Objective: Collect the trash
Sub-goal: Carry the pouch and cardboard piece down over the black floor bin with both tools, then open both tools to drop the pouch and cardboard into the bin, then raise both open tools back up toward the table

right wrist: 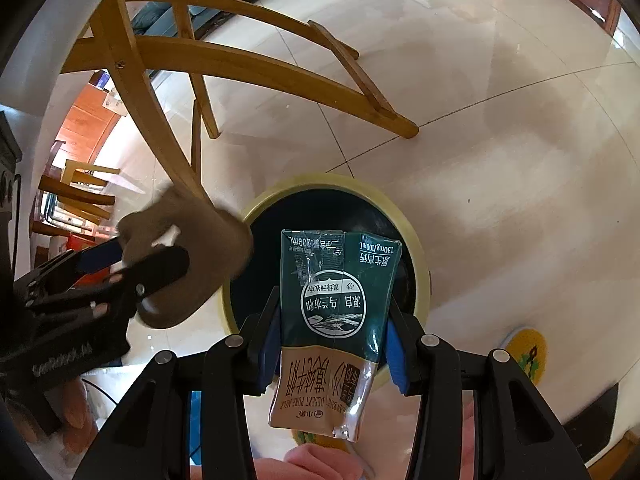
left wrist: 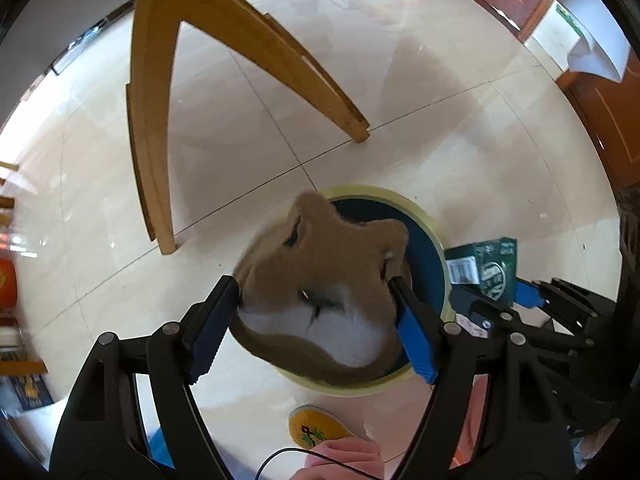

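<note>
While both grippers hang over the round trash bin point(right wrist: 416, 240) on the tiled floor, each has a load. The left gripper point(left wrist: 316, 312) has its fingers spread wide around a tan-and-white plush piece point(left wrist: 320, 300), pressing its sides. The right gripper point(right wrist: 332, 344) has its fingers closed narrowly on a flattened green-and-tan milk carton point(right wrist: 340, 300), which is upside down above the bin's dark opening.

Judging from here, the risk lies with the plush: seen from the right wrist, it sits over the bin's left rim rather than the middle, so a release now might drop it on the rim or floor beside the bin. The carton could snag on the fingers if they open only slightly.

Only the left wrist view shows the plush's white face and the carton at the bin's right edge; its outline is blurred, so what exactly it is remains uncertain. Only the right wrist view shows the carton's printing.
</note>
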